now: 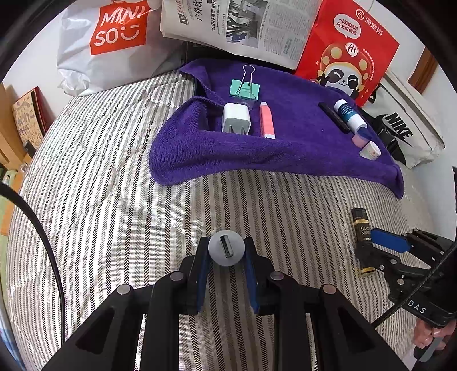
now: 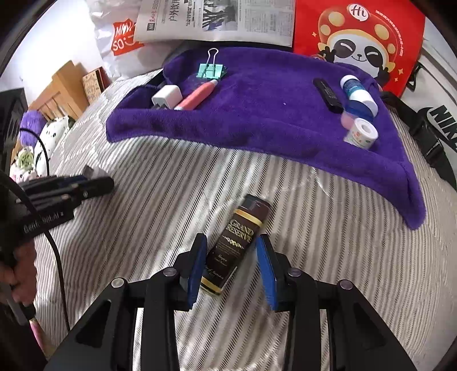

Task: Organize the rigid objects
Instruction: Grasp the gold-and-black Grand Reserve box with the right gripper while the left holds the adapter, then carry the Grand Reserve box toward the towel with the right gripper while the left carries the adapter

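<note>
My left gripper [image 1: 226,247] is shut on a round grey USB adapter [image 1: 226,247], held above the striped bedcover. My right gripper [image 2: 230,244] is open, its fingers on either side of a dark brown "Grand Reserve" box [image 2: 235,245] that lies on the bedcover; the box also shows in the left wrist view [image 1: 361,228]. On the purple towel [image 1: 285,148] lie a teal binder clip [image 1: 245,88], a white charger [image 1: 236,118], a pink tube [image 1: 267,120], a black bar [image 1: 334,117], a blue-white bottle [image 1: 350,114] and a small white roll [image 1: 370,149].
Behind the towel stand a Miniso bag [image 1: 105,37], a newspaper [image 1: 237,25] and a red panda bag [image 1: 345,48]. A Nike bag [image 1: 405,128] lies at the right. Wooden furniture [image 2: 62,85] and plush toys [image 2: 42,137] are at the left edge of the bed.
</note>
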`<state>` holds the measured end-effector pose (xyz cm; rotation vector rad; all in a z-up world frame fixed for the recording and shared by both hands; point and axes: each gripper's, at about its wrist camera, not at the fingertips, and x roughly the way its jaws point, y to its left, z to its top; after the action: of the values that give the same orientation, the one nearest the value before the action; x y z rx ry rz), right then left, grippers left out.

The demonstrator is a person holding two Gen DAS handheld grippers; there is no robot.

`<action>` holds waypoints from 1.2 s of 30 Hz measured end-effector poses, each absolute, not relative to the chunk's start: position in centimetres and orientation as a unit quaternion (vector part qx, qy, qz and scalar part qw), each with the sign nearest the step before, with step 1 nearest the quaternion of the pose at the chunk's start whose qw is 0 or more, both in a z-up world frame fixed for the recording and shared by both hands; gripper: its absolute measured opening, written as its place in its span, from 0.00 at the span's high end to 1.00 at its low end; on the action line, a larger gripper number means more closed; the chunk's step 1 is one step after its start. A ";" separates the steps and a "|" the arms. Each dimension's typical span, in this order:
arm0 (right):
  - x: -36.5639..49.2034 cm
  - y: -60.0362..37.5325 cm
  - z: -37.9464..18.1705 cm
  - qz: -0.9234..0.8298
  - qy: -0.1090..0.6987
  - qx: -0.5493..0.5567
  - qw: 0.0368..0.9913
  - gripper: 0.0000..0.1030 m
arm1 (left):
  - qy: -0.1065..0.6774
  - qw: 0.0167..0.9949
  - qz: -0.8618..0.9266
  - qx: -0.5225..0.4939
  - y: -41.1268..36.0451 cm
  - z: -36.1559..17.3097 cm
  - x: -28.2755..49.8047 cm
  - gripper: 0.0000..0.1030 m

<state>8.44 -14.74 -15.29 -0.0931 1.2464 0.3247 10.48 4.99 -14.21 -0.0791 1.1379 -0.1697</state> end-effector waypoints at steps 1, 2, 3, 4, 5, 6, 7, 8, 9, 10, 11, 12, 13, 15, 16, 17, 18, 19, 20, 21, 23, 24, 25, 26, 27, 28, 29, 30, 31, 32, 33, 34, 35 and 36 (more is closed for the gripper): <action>8.3 -15.3 -15.2 0.146 0.583 -0.045 0.798 0.65 | 0.538 0.839 -0.081 -0.035 5.0 -14.2 10.4 0.78; 8.1 -15.6 -15.2 0.144 0.584 -0.046 0.797 0.65 | 0.537 0.839 -0.081 -0.033 5.0 -14.2 10.4 0.78; 8.0 -16.0 -15.1 0.141 0.587 -0.049 0.796 0.65 | 0.537 0.839 -0.081 -0.033 5.0 -14.2 10.4 0.78; 7.8 -16.5 -15.1 0.138 0.588 -0.053 0.795 0.65 | 0.537 0.839 -0.082 -0.033 5.0 -14.2 10.4 0.78; 7.8 -16.7 -15.1 0.138 0.588 -0.053 0.795 0.65 | 0.537 0.839 -0.083 -0.032 4.9 -14.2 10.4 0.78; 7.8 -16.9 -15.2 0.139 0.587 -0.051 0.796 0.65 | 0.538 0.838 -0.084 -0.030 4.8 -14.2 10.4 0.78; 7.8 -16.9 -15.3 0.141 0.586 -0.049 0.796 0.65 | 0.538 0.838 -0.085 -0.028 4.8 -14.2 10.4 0.78; 7.9 -16.9 -15.4 0.143 0.584 -0.048 0.797 0.64 | 0.539 0.838 -0.085 -0.027 4.8 -14.2 10.4 0.78; 7.9 -16.7 -15.4 0.145 0.579 -0.051 0.800 0.63 | 0.539 0.837 -0.085 -0.027 4.8 -14.2 10.5 0.78; 7.8 -16.5 -15.5 0.147 0.577 -0.058 0.802 0.62 | 0.540 0.837 -0.086 -0.027 4.8 -14.2 10.5 0.78; 7.7 -16.1 -15.5 0.149 0.573 -0.071 0.802 0.62 | 0.540 0.837 -0.086 -0.027 4.8 -14.2 10.5 0.78; 7.5 -15.8 -15.5 0.151 0.569 -0.086 0.804 0.67 | 0.540 0.837 -0.086 -0.029 4.8 -14.2 10.5 0.78; 7.4 -15.6 -15.4 0.158 0.567 -0.088 0.803 0.72 | 0.540 0.837 -0.086 -0.030 4.8 -14.2 10.5 0.78; 7.1 -15.4 -15.2 0.168 0.567 -0.091 0.802 0.77 | 0.540 0.837 -0.087 -0.028 4.8 -14.3 10.5 0.78; 7.0 -15.2 -15.3 0.170 0.565 -0.096 0.802 0.77 | 0.540 0.836 -0.087 -0.026 4.8 -14.3 10.5 0.78; 6.9 -15.1 -15.3 0.171 0.563 -0.102 0.802 0.77 | 0.541 0.836 -0.087 -0.025 4.7 -14.3 10.4 0.78; 6.9 -15.1 -15.3 0.171 0.563 -0.103 0.802 0.77 | 0.541 0.836 -0.088 -0.023 4.7 -14.3 10.4 0.78; 7.2 -15.2 -15.3 0.171 0.566 -0.097 0.801 0.77 | 0.541 0.836 -0.088 -0.021 4.6 -14.3 10.4 0.78; 7.3 -15.2 -15.3 0.171 0.568 -0.092 0.800 0.77 | 0.541 0.836 -0.088 -0.020 4.6 -14.3 10.4 0.78; 7.6 -15.4 -15.4 0.171 0.572 -0.083 0.798 0.77 | 0.542 0.836 -0.088 -0.019 4.6 -14.3 10.4 0.78; 7.9 -15.4 -15.4 0.172 0.574 -0.079 0.797 0.77 | 0.543 0.835 -0.088 -0.018 4.5 -14.3 10.4 0.78; 8.0 -15.4 -15.4 0.174 0.573 -0.080 0.797 0.77 | 0.543 0.835 -0.089 -0.019 4.5 -14.2 10.4 0.78; 8.0 -15.3 -15.5 0.175 0.571 -0.082 0.798 0.77 | 0.543 0.835 -0.090 -0.020 4.5 -14.3 10.3 0.78; 8.0 -15.3 -15.5 0.176 0.570 -0.083 0.798 0.77 | 0.543 0.835 -0.090 -0.020 4.5 -14.3 10.3 0.78; 8.0 -15.3 -15.5 0.177 0.570 -0.084 0.798 0.77 | 0.543 0.835 -0.091 -0.020 4.5 -14.3 10.3 0.78; 8.1 -15.2 -15.5 0.177 0.571 -0.084 0.797 0.77 | 0.543 0.835 -0.091 -0.021 4.5 -14.3 10.2 0.78; 8.1 -15.2 -15.5 0.176 0.571 -0.082 0.798 0.76 | 0.543 0.834 -0.092 -0.021 4.5 -14.3 10.2 0.78; 8.2 -15.2 -15.5 0.176 0.570 -0.082 0.798 0.76 | 0.544 0.834 -0.093 -0.021 4.5 -14.3 10.2 0.78; 8.2 -15.1 -15.5 0.176 0.569 -0.083 0.799 0.76 | 0.544 0.834 -0.093 -0.021 4.5 -14.3 10.2 0.78; 8.3 -15.1 -15.5 0.176 0.568 -0.082 0.800 0.76 | 0.545 0.833 -0.093 -0.021 4.5 -14.3 10.2 0.78; 8.4 -15.0 -15.5 0.177 0.568 -0.082 0.799 0.75 | 0.545 0.833 -0.093 -0.021 4.5 -14.2 10.2 0.78; 8.4 -15.0 -15.5 0.178 0.568 -0.081 0.799 0.74 | 0.545 0.833 -0.093 -0.021 4.5 -14.2 10.2 0.78; 8.5 -14.9 -15.5 0.181 0.568 -0.081 0.799 0.72 | 0.545 0.833 -0.092 -0.022 4.5 -14.2 10.1 0.78; 8.5 -14.9 -15.5 0.183 0.566 -0.081 0.799 0.71 | 0.545 0.833 -0.092 -0.022 4.4 -14.2 10.1 0.78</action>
<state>8.47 -14.85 -15.55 -0.1745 1.2153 0.3925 10.14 4.45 -14.24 -0.0466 1.1553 -0.1951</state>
